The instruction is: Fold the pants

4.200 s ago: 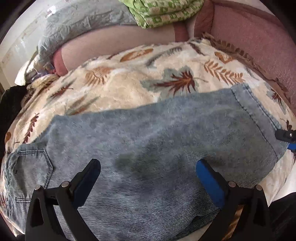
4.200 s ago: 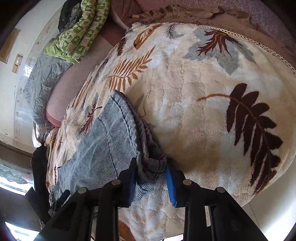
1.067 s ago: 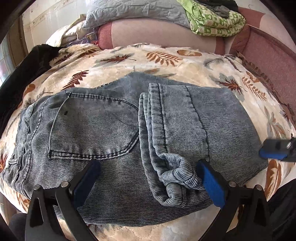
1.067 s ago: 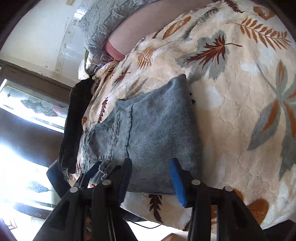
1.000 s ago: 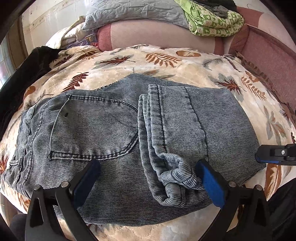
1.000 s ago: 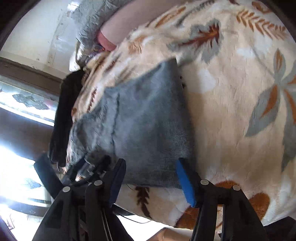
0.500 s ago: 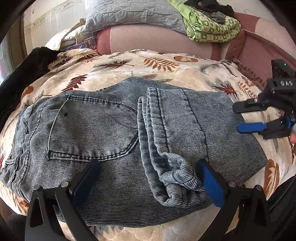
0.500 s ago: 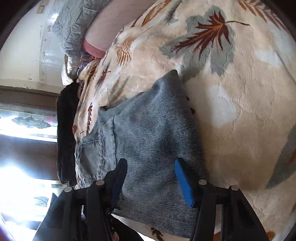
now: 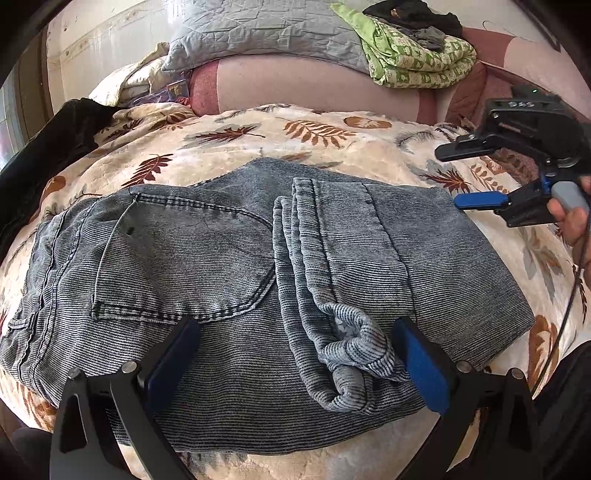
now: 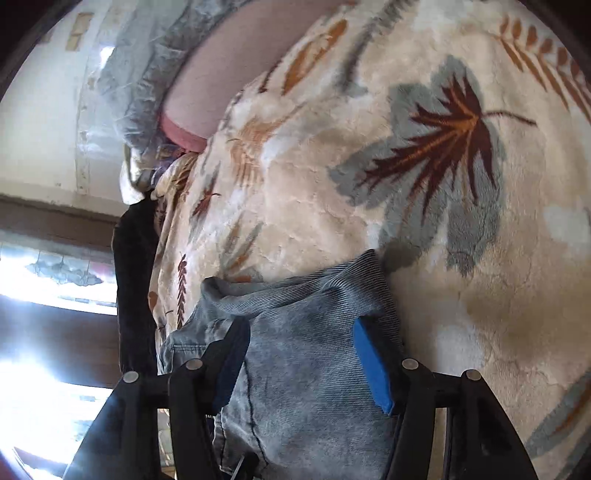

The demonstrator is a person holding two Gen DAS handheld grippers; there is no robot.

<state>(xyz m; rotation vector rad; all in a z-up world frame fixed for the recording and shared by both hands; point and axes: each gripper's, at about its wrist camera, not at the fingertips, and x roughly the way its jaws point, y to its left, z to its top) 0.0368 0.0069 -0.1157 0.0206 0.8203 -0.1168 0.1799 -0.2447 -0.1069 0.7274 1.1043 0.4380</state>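
While the left wrist view looks down on the bed, the pants (image 9: 229, 273), grey-blue striped denim, lie folded over on the leaf-patterned blanket (image 9: 314, 136), with the back pocket to the left and the leg hems bunched along the middle, one cuff curling up near the front edge. The left gripper (image 9: 291, 354) hovers low over the near edge of the pants with its jaws spread wide; nothing is between the blue pads and they press on nothing. At the right edge the right gripper (image 9: 465, 175) hangs above the far right corner of the pants, held by a hand (image 9: 570, 221), its two fingers apart with air between them. A grey quilt (image 9: 258, 33) and a green printed cloth (image 9: 417, 59) lie on the sofa back behind. From the right wrist view, somewhat blurred, the right gripper (image 10: 299, 354) has its jaws opening, about half spread, and empty; the pants (image 10: 303, 369) lie below them on the blanket (image 10: 461, 258), with their corner just beyond the fingertips.
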